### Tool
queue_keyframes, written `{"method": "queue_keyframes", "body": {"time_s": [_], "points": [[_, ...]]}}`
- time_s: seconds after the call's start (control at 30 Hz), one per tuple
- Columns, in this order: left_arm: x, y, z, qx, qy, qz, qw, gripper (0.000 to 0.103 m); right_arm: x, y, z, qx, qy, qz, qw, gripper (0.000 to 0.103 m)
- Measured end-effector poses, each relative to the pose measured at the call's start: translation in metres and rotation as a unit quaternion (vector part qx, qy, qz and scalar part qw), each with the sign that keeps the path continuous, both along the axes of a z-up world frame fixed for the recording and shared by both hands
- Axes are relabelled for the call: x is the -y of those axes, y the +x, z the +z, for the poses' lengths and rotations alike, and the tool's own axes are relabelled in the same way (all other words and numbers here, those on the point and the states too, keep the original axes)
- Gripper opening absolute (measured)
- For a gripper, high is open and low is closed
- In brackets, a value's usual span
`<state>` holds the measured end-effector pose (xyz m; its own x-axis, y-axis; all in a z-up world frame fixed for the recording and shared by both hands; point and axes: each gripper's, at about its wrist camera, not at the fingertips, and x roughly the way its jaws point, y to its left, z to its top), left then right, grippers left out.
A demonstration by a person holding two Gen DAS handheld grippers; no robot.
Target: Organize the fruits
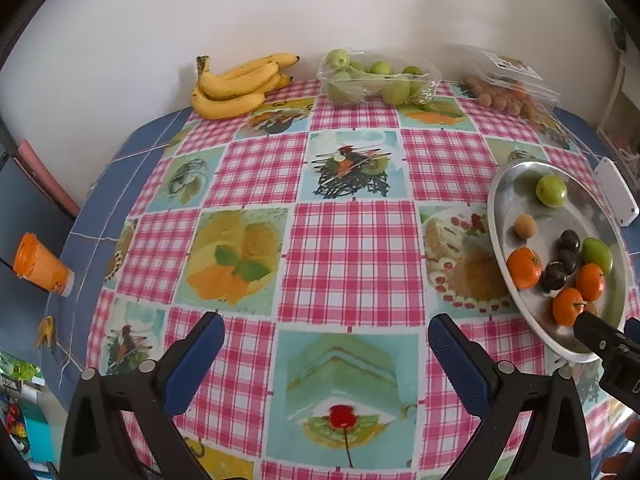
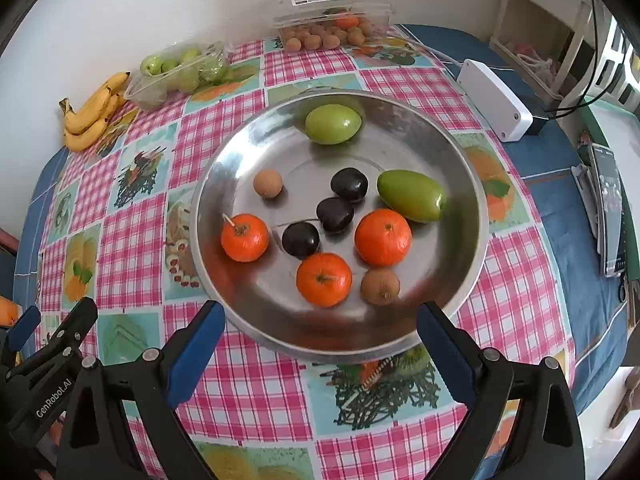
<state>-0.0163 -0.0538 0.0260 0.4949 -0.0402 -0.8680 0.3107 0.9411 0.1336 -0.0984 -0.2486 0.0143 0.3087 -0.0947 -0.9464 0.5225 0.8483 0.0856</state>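
Note:
A round metal tray [image 2: 224, 168] sits on the checked tablecloth. It holds three tangerines [image 2: 324, 279], three dark plums [image 2: 335, 214], two green fruits [image 2: 412, 195], a tan longan [image 2: 268, 183] and a brown fruit [image 2: 380, 286]. My right gripper [image 2: 320, 316] hovers over the tray's near rim, open, with no fruit between its fingers. My left gripper [image 1: 326, 332] is open above bare tablecloth, left of the tray [image 1: 500, 200]. In the right wrist view it [image 2: 52, 320] shows at the lower left.
Along the far wall lie bananas [image 1: 236, 84], a clear box of green fruits [image 1: 376, 80] and a clear box of longans [image 1: 508, 96]. A white box [image 2: 496, 100] and a phone [image 2: 610, 208] lie right of the tray. An orange cup [image 1: 40, 264] lies off the table's left edge.

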Motion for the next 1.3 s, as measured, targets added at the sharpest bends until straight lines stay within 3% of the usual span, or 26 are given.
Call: {"method": "queue_keyframes", "body": {"time_s": [0.5, 1.3], "points": [[-0.015, -0.020, -0.003, -0.001, 0.010, 0.006, 0.9999, 0.103, -0.008, -0.016, -0.004, 0.003, 0.007, 0.002, 1.000, 0.097], [-0.014, -0.018, -0.007, -0.024, 0.003, 0.009, 0.9997, 0.103, -0.009, -0.015, -0.004, 0.002, 0.002, 0.005, 1.000, 0.097]]}}
